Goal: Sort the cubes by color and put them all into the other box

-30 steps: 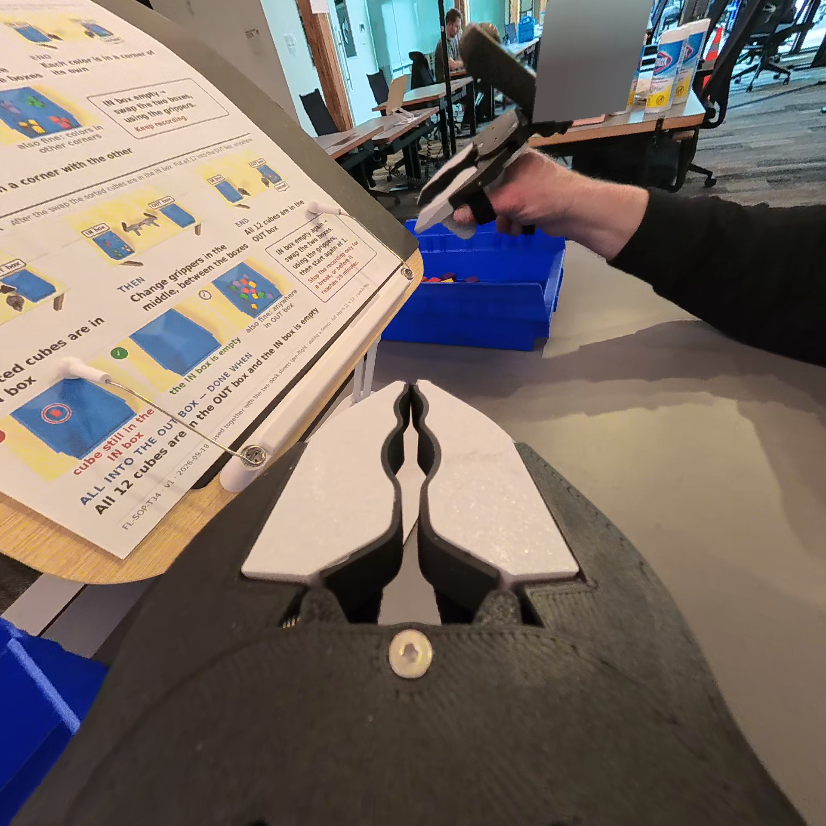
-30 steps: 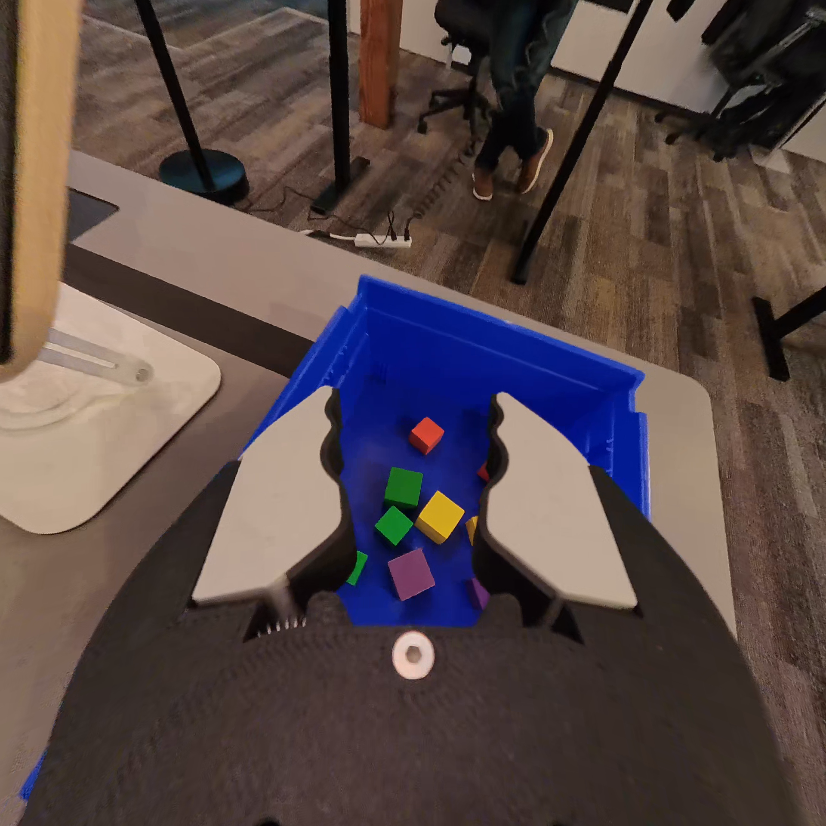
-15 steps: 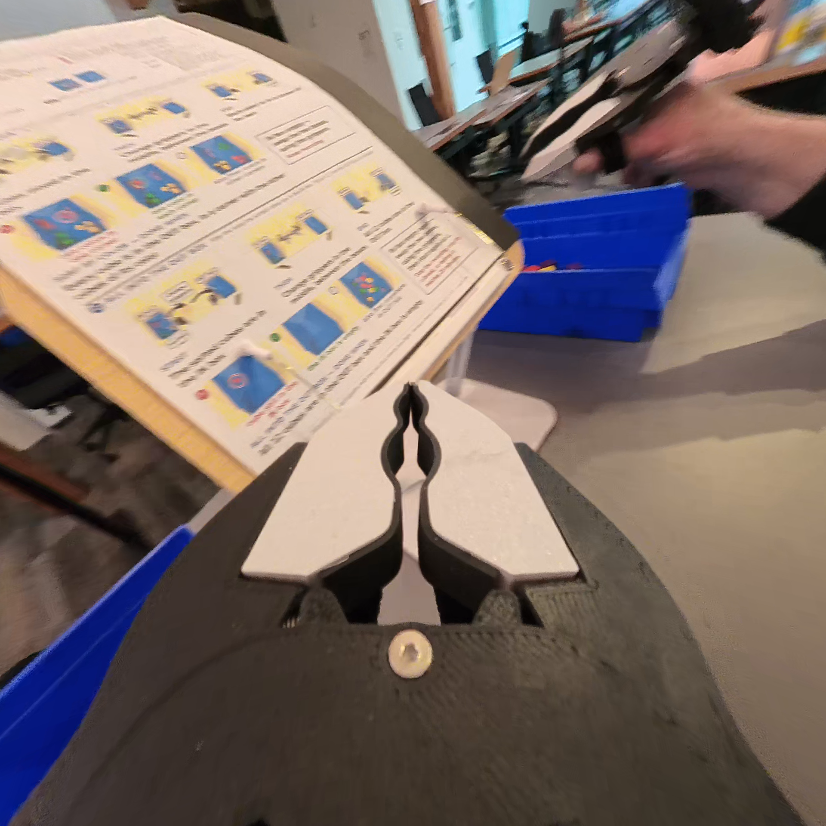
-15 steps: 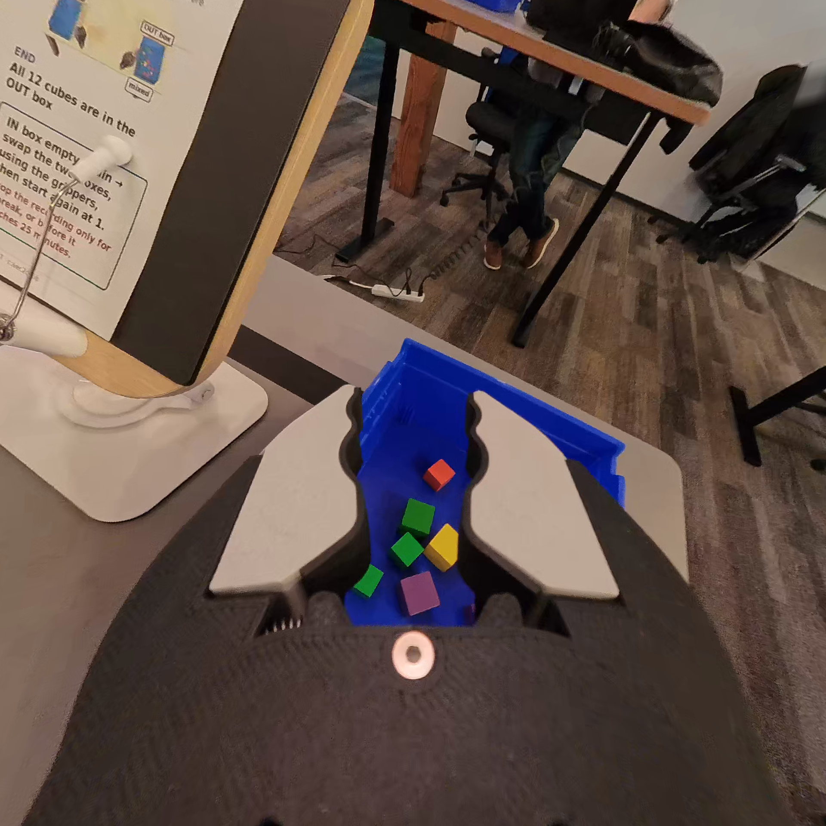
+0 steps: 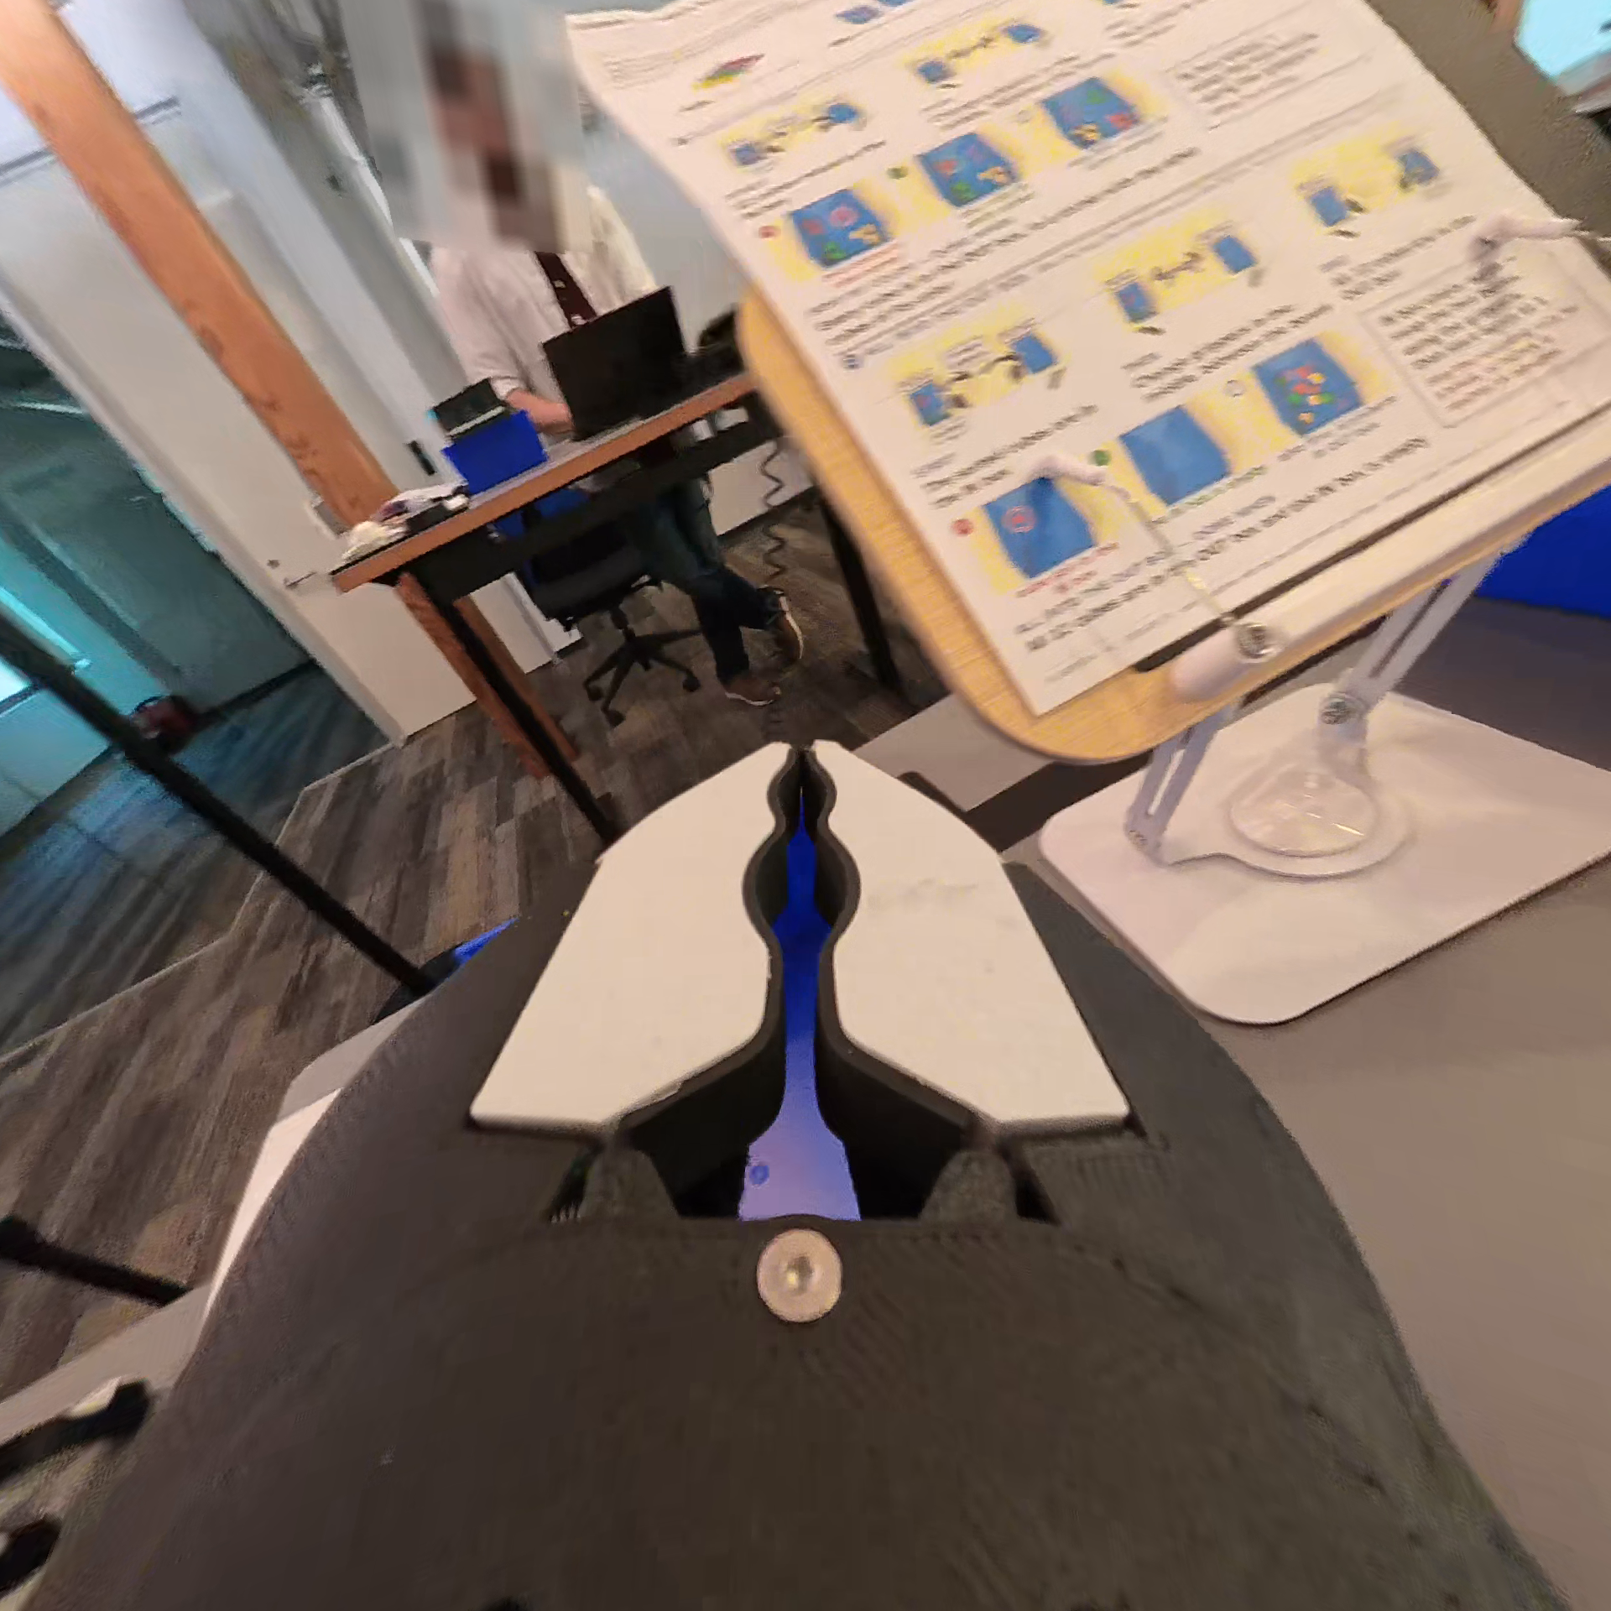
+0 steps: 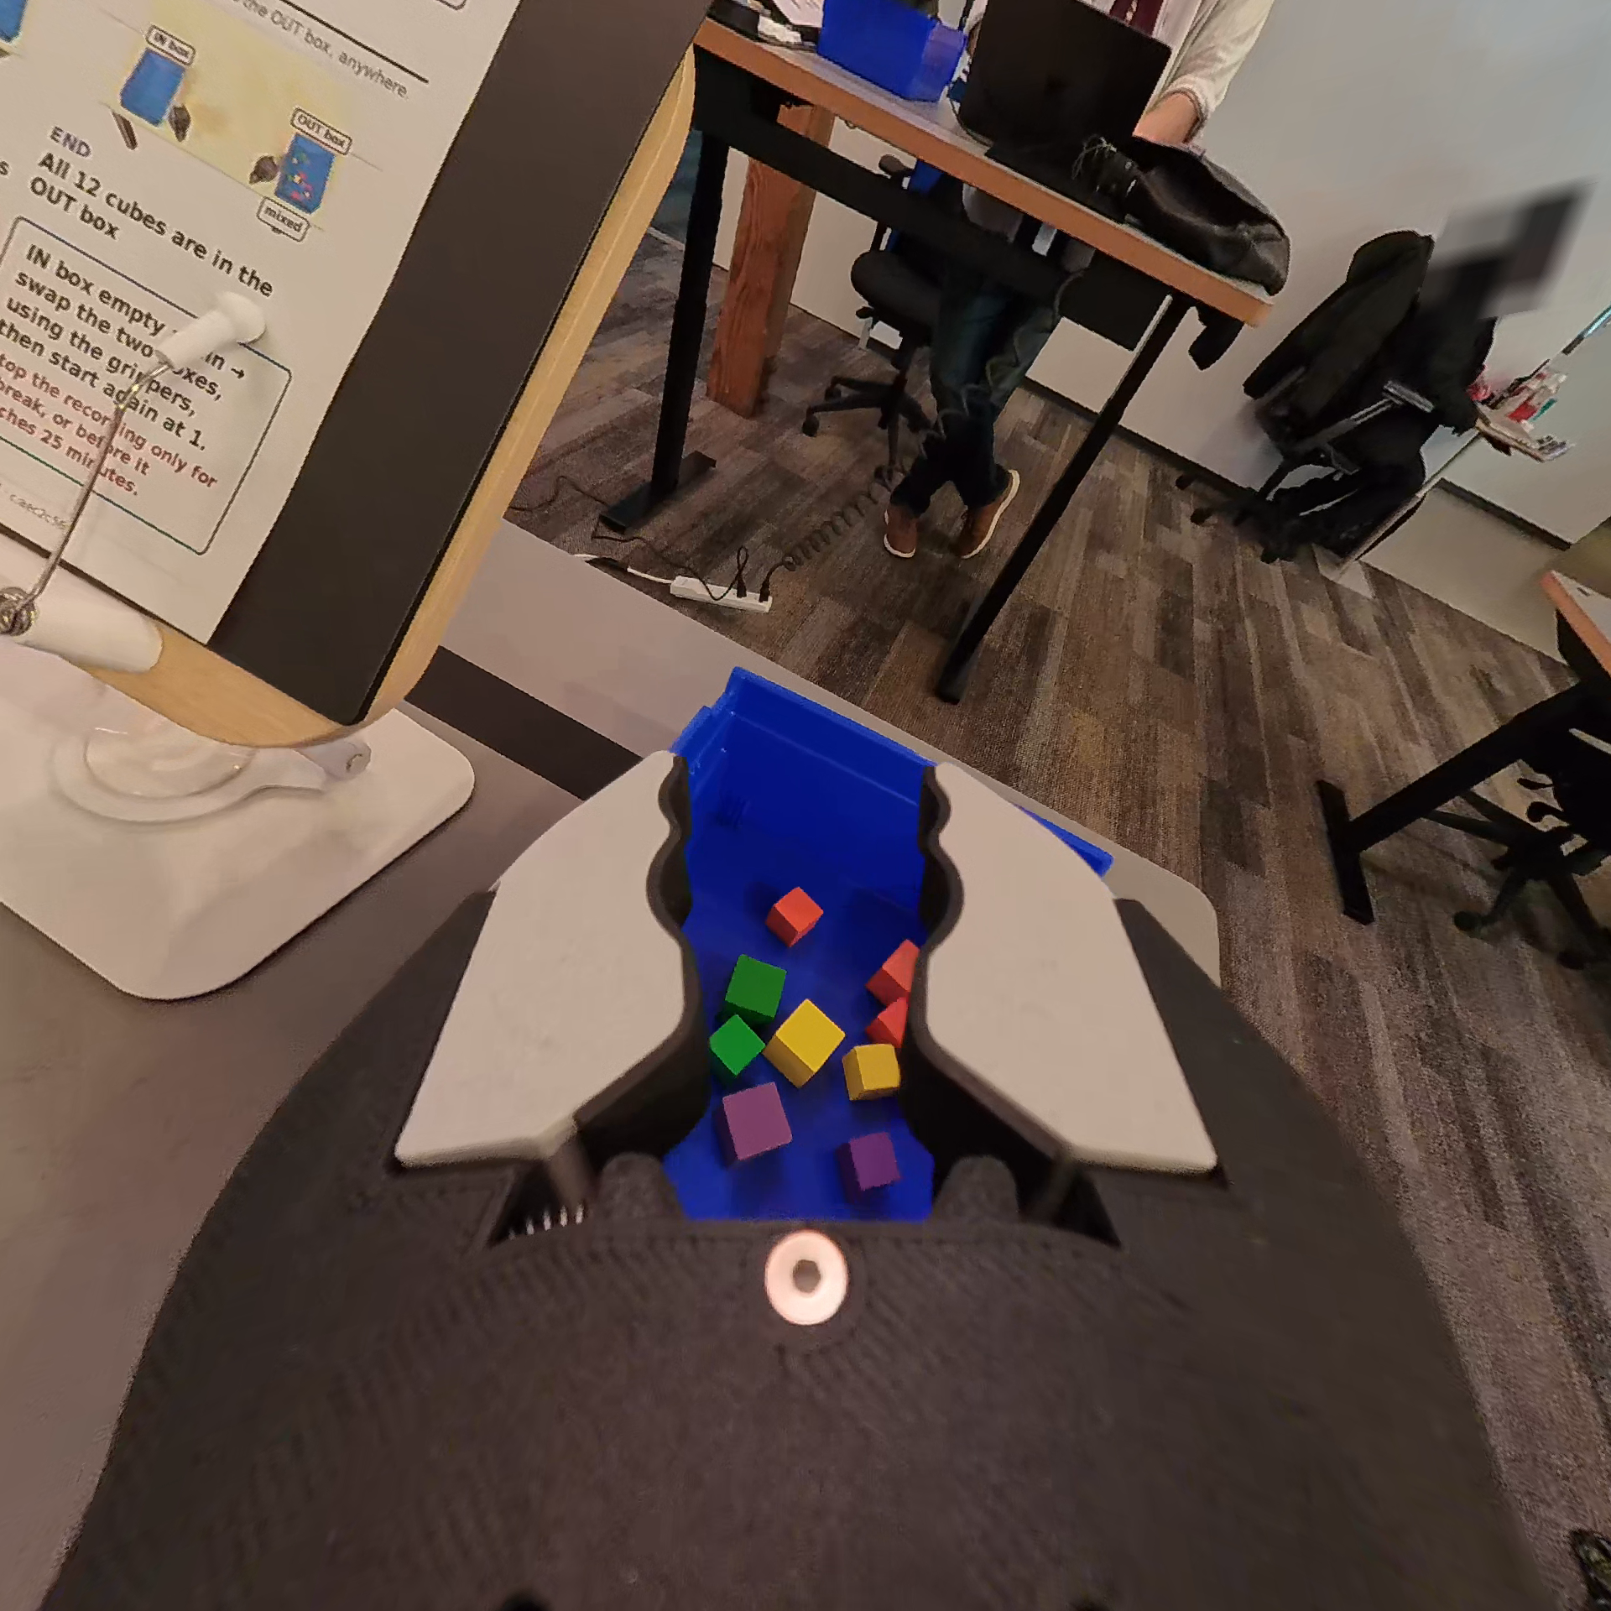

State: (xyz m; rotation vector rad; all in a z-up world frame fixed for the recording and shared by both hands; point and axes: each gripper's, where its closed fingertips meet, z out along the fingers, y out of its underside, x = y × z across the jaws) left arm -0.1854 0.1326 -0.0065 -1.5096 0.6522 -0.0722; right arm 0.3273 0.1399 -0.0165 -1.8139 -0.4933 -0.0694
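In the right wrist view, my right gripper (image 6: 800,785) is open and empty above a blue box (image 6: 811,767) near the table's far edge. Inside lie mixed cubes: a red one (image 6: 793,914), two more red at the right finger's edge (image 6: 893,972), two green (image 6: 754,987), two yellow (image 6: 804,1040), two purple (image 6: 754,1120). Others may be hidden by the fingers. In the left wrist view, my left gripper (image 5: 802,763) is shut and empty over a second blue box (image 5: 798,1002), seen only through the slit between the fingers.
An instruction sheet on a tilted wooden board (image 5: 1133,349) with a white stand base (image 5: 1264,872) stands between the boxes; it also shows in the right wrist view (image 6: 218,785). Beyond the table edge are floor, desks, office chairs and a seated person (image 5: 558,288). Across from one pair of fingers to the other is roughly 50 centimeters.
My left gripper swung left, away from the far box and hand, and now sits over the near blue box. My right gripper pulled back and tilted up; its jaws narrowed, then widened a little.
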